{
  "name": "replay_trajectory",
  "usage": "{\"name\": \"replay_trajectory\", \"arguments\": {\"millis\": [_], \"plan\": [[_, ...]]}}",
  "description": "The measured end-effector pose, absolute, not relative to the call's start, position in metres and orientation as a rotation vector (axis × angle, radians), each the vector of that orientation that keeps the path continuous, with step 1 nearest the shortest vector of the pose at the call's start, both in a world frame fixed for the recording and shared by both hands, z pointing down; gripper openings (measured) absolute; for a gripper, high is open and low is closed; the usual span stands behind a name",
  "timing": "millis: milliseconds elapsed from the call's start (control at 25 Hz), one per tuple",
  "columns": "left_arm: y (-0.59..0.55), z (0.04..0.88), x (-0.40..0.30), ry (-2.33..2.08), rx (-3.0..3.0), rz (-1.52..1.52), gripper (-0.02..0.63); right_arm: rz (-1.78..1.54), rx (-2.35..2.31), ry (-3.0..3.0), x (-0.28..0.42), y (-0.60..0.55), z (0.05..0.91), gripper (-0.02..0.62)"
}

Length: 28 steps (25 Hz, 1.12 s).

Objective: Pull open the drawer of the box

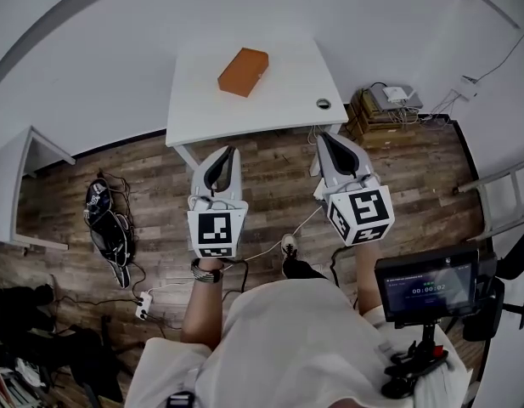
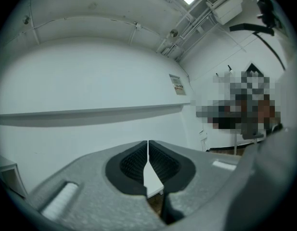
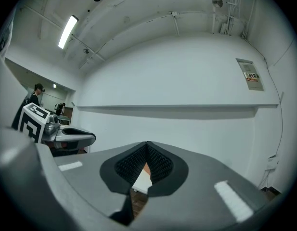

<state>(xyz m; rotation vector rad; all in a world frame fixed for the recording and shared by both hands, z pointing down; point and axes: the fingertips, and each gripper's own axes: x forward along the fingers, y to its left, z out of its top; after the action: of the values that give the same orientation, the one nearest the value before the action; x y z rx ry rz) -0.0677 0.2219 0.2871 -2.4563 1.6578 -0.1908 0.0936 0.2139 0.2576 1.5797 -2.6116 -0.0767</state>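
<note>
An orange box (image 1: 243,71) lies on a white table (image 1: 202,109) ahead of me, towards its back middle. My left gripper (image 1: 227,153) hovers over the wooden floor just short of the table's front edge, jaws shut with nothing between them. At the same height, my right gripper (image 1: 325,140) sits near the table's front right corner, also shut and empty. In the left gripper view the shut left gripper (image 2: 148,147) frames a sliver of the table. The right gripper (image 3: 147,148) shows a bit of table and orange box (image 3: 147,169) through its gap.
A round grommet (image 1: 323,104) sits at the table's right edge. Cardboard boxes with devices (image 1: 387,107) stand on the floor to the right, cables and a bag (image 1: 106,221) to the left. A monitor on a stand (image 1: 426,287) is at my lower right.
</note>
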Motion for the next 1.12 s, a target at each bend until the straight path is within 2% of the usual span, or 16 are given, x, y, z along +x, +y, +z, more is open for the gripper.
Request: {"name": "replay_trajectory", "arguments": {"millis": [1120], "plan": [[0.028, 0.318, -0.017, 1.750, -2.456, -0.265, 0.015, 0.031, 1.353, -2.685, 0.126, 0.017, 0.296, 0.003]]}}
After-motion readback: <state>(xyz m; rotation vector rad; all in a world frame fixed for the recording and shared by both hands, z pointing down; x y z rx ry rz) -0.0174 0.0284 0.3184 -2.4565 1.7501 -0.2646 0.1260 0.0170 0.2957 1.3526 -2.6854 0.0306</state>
